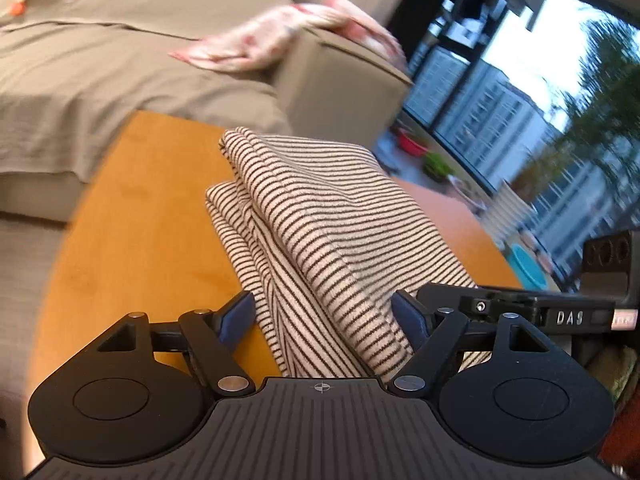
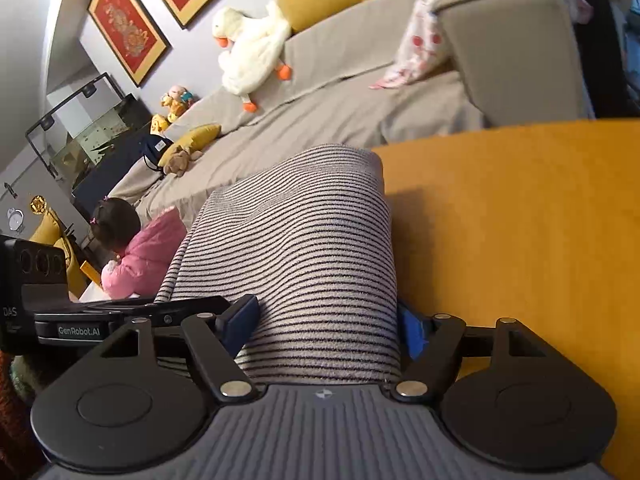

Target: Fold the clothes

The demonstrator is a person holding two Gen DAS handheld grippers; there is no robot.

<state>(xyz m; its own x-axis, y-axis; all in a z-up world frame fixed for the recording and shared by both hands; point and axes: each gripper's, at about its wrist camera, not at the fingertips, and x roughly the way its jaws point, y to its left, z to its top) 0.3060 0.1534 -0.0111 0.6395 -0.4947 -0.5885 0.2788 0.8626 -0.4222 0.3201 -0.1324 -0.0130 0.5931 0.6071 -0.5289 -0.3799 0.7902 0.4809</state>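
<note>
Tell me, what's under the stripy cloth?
The stripy cloth lies folded on the orange table. Bare tabletop shows all around it. Whatever sits right beneath the folds is covered, so I can't tell if anything hides there.

On my right gripper, as my left camera sees it at the picture's right side, the white letters "DAS" stand on its black body. From my right camera, my left gripper at the left edge carries a small label reading "GenRobot.AI" on its black front face, and the letters "DAS" show again on the side of that same body, half cut off by the edge. The two red framed pictures on the wall bear gold figures, but I cannot read them as words.
</note>
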